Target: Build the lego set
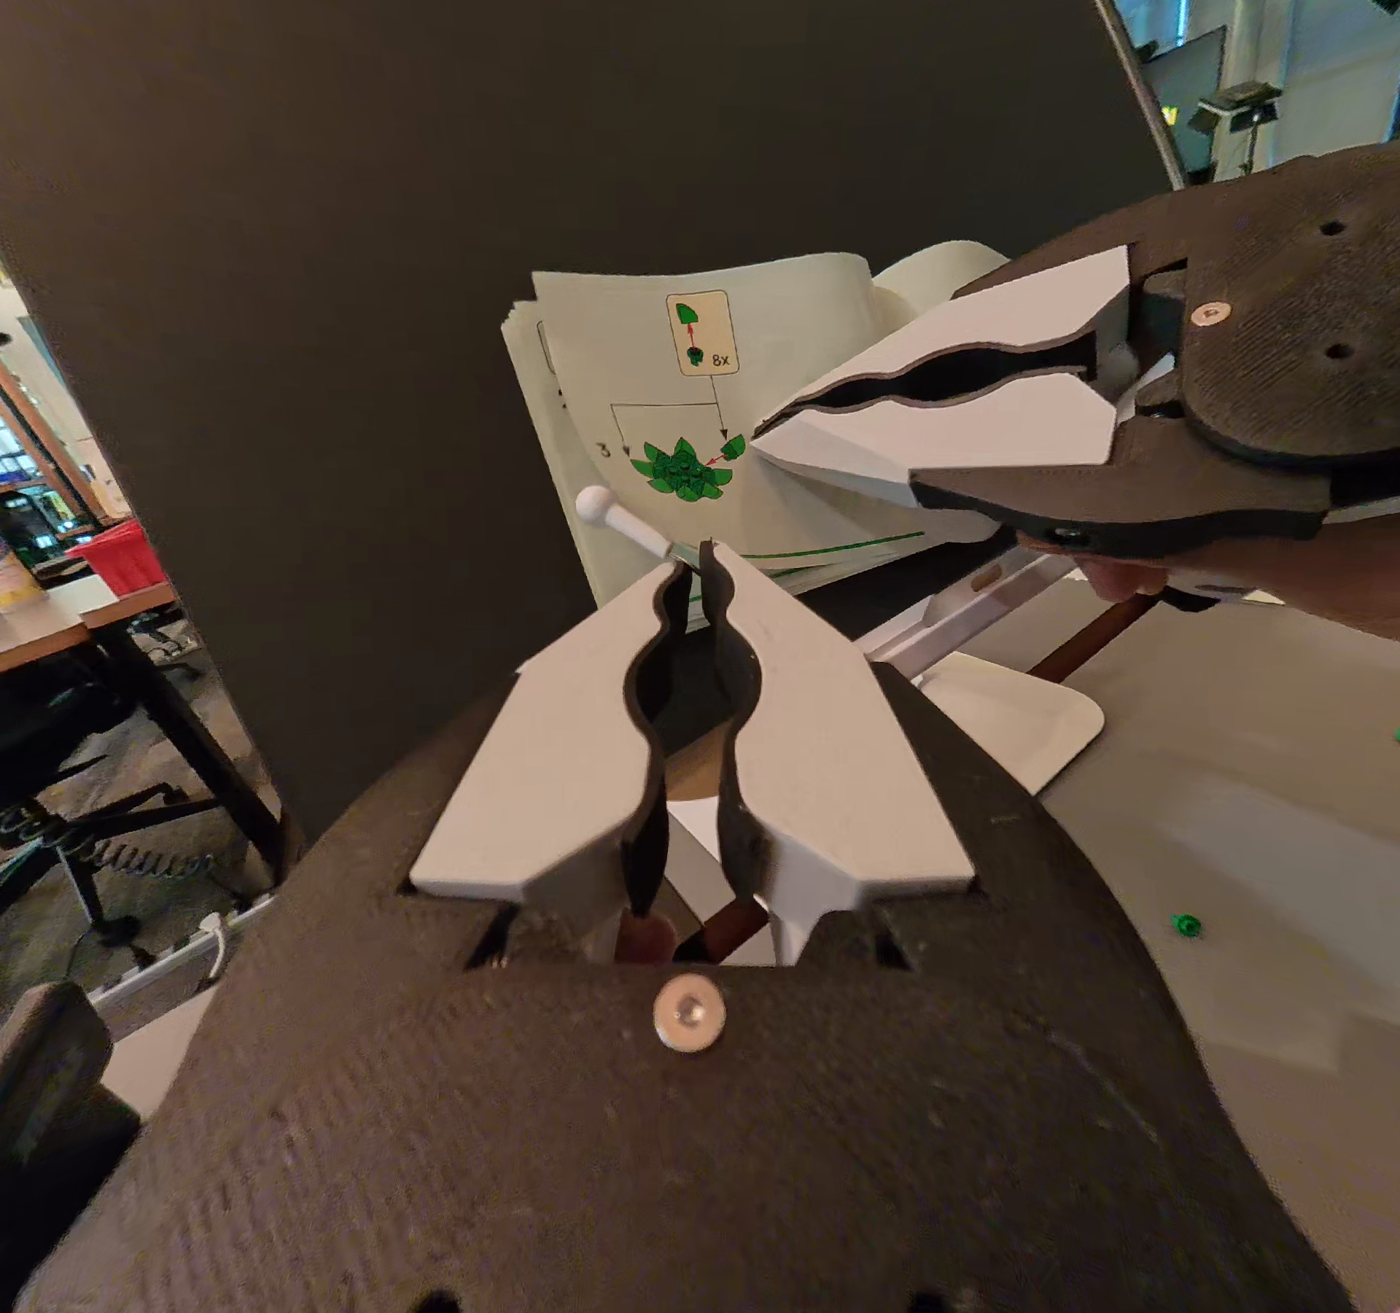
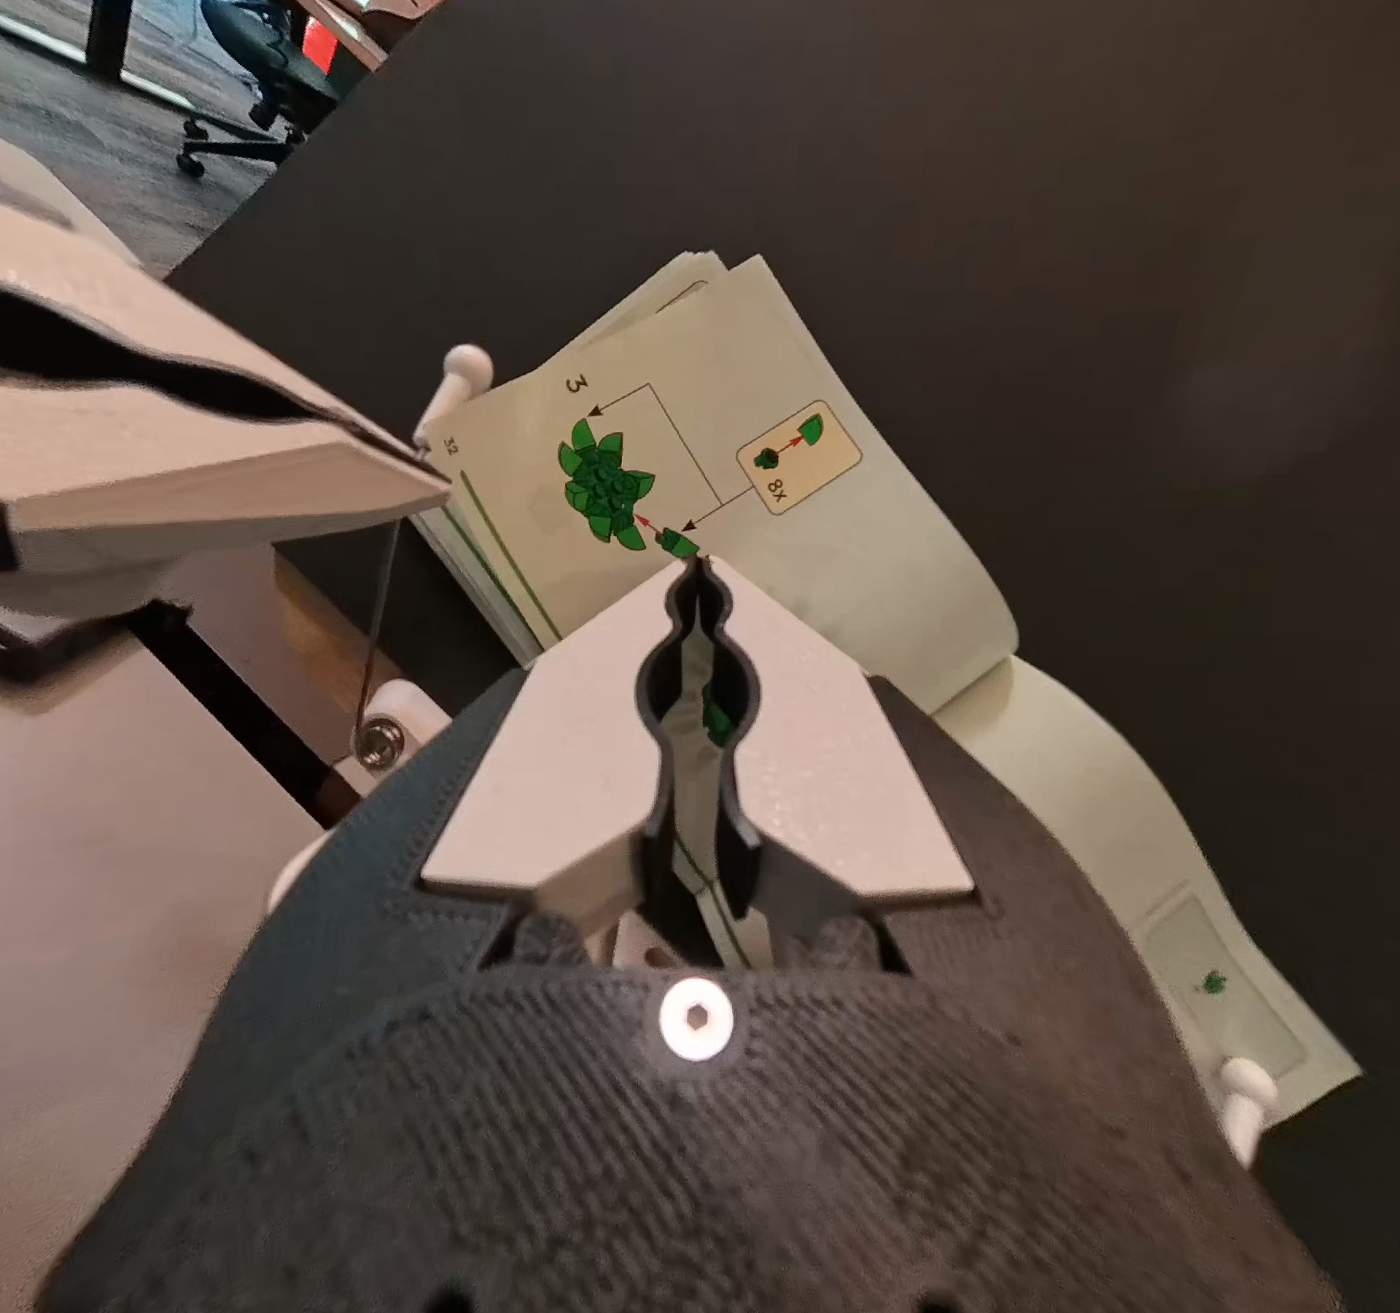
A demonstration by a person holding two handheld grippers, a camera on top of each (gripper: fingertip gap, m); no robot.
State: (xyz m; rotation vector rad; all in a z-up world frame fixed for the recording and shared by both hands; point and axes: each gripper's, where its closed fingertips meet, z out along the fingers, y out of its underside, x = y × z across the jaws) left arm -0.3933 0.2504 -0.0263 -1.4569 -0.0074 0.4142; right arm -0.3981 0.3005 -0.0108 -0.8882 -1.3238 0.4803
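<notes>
An open instruction booklet (image 1: 682,398) (image 2: 682,458) stands on a white book stand (image 1: 1015,724) in front of a black board. Its left page curls over toward the spine. My left gripper (image 1: 701,557) (image 2: 433,468) is shut on the stand's thin wire page holder (image 2: 379,595), just beside its white knob (image 1: 598,504) (image 2: 468,365). My right gripper (image 2: 701,562) (image 1: 760,433) is shut, with its tips against the curled page by a printed green piece; whether it pinches the paper I cannot tell. A small green lego piece (image 1: 1185,924) lies on the table at the right.
The black backdrop board (image 1: 379,216) stands close behind the stand. A second white knob (image 2: 1246,1080) holds the right page. The grey tabletop (image 1: 1212,784) extends to the right. Desks, office chairs and a red bin (image 1: 121,557) lie beyond at the left. Across from one pair of fingers to the other is roughly 6 cm. The small green lego piece (image 1: 1185,924) is about 25 cm from both grippers' fingertips.
</notes>
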